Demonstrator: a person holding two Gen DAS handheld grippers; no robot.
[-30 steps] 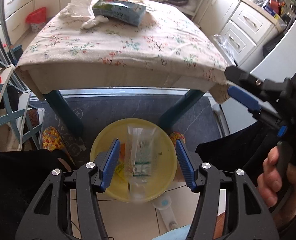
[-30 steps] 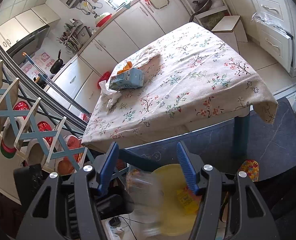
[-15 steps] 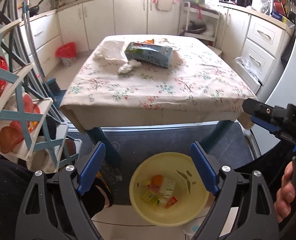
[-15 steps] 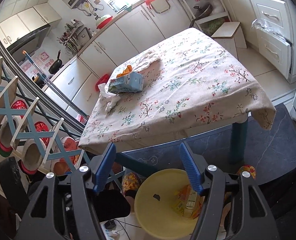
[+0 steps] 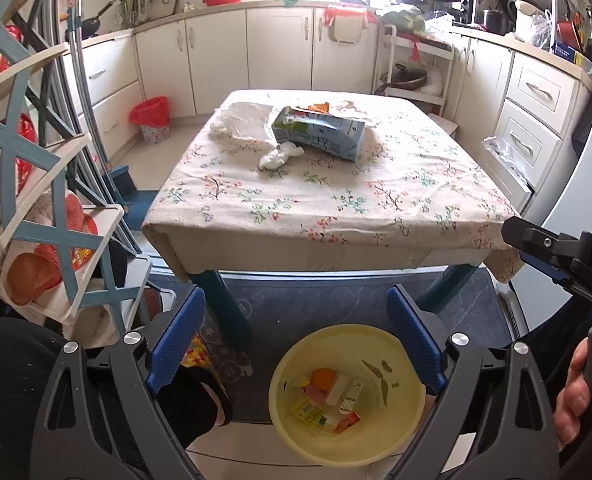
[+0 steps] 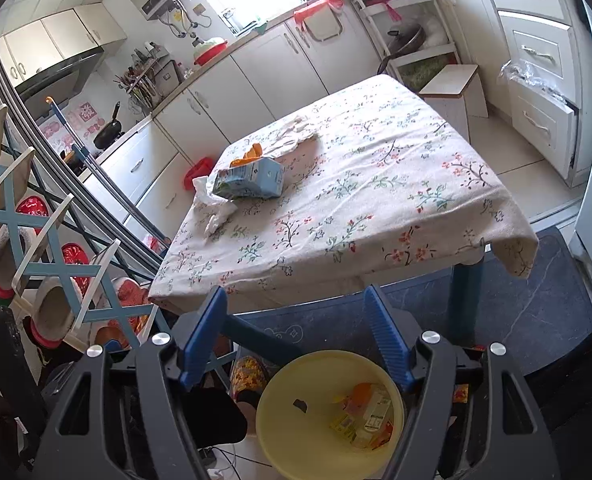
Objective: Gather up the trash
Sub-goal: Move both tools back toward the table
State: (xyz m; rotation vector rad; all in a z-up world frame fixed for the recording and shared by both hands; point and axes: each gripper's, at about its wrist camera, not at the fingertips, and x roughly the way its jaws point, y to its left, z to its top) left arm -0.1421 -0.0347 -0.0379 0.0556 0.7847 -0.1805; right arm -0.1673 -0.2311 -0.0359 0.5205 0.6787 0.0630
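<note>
Both grippers hang over the yellow bin [image 5: 346, 396] on the floor, and both are empty. The left gripper [image 5: 296, 338] has just been opening, its jaws are spread wide with nothing between them, and the bin sits at about 5 o'clock from its tips. The right gripper [image 6: 296, 332] has just been opening too, fingers apart, nothing held, bin also around 5 o'clock.

The bin already has a few wrappers and a bit of orange peel in it. What's left is up on the table [image 5: 376, 216]: a squashed blue carton [image 5: 320, 132] near the far side, a crumpled tissue [image 5: 279, 156] touching it at 7 o'clock, a white rag [image 5: 243, 120] at 9 o'clock of the carton, and some orange scrap [image 5: 320, 107] just behind it.

What could go wrong, imo:
- The carton is crushed and lopsided, so a pinch on the wrong edge probably lets it swing or slip out on the way back.
- The tissue is soft and flat-ish, so it's easy to pinch the tablecloth along with it and drag everything.
- The bin sits low by the table leg [image 5: 223, 308] with a slippered foot [image 5: 193, 396] right beside it at 9 o'clock, so a sloppy drop lands on the mat [image 5: 328, 300] instead.
- The two grippers are close together, so they could knock each other reaching out.

In the way: the near table edge, mostly. The shoe rack [image 5: 35, 208] crowds the left side.
</note>
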